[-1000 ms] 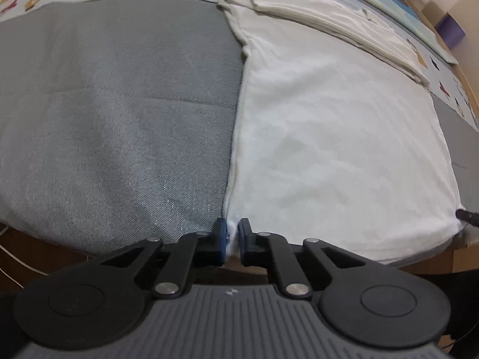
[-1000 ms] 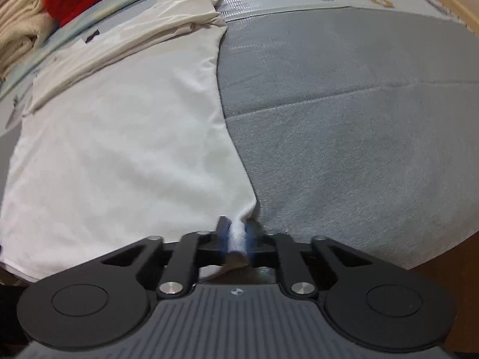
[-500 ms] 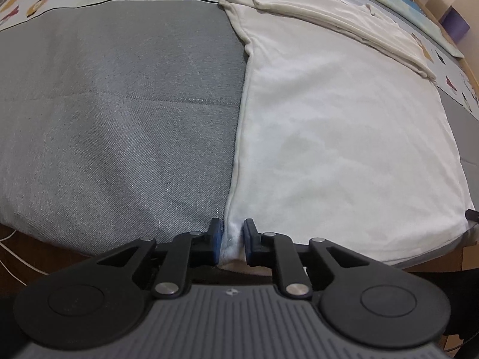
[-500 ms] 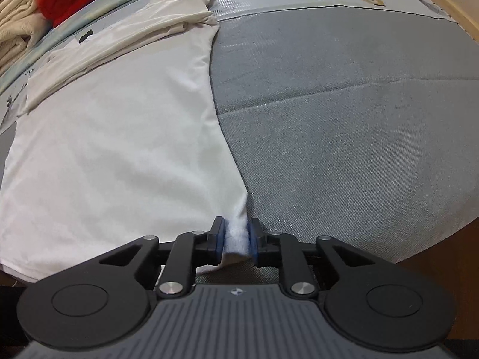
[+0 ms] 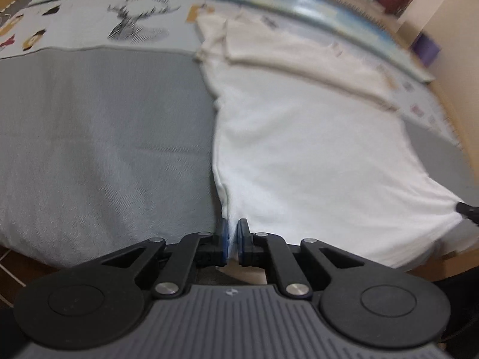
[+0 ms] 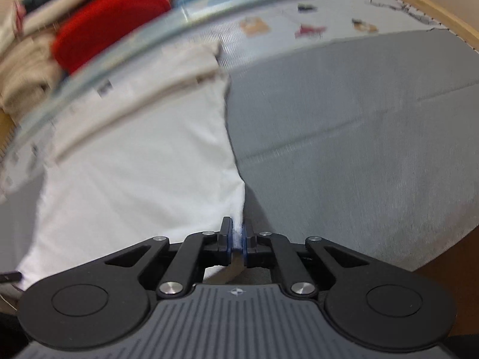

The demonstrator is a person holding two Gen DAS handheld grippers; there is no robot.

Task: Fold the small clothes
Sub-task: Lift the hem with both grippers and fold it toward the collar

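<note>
A white shirt [image 5: 314, 155] lies spread on a grey mat [image 5: 104, 134], its top part folded down along the far side. My left gripper [image 5: 233, 233] pinches the shirt's near left hem corner; its jaws are closing on the cloth between the blue pads. In the right wrist view the shirt [image 6: 134, 173] fills the left half. My right gripper [image 6: 238, 236] holds the near right hem corner, jaws closing on the white cloth. Both corners are drawn up off the mat. The right gripper's tip [image 5: 467, 209] shows at the far right of the left wrist view.
The grey mat [image 6: 359, 134] extends to the right of the shirt. A patterned sheet [image 5: 89, 27] lies beyond it. A red cloth [image 6: 110, 21] and a pile of beige clothes [image 6: 27, 68] sit at the back left. A wooden rim [image 6: 419, 0] borders the surface.
Both grippers widened slightly on the hem corners, then closed again and rose. The near hem has lifted and more of the far side is in view.
</note>
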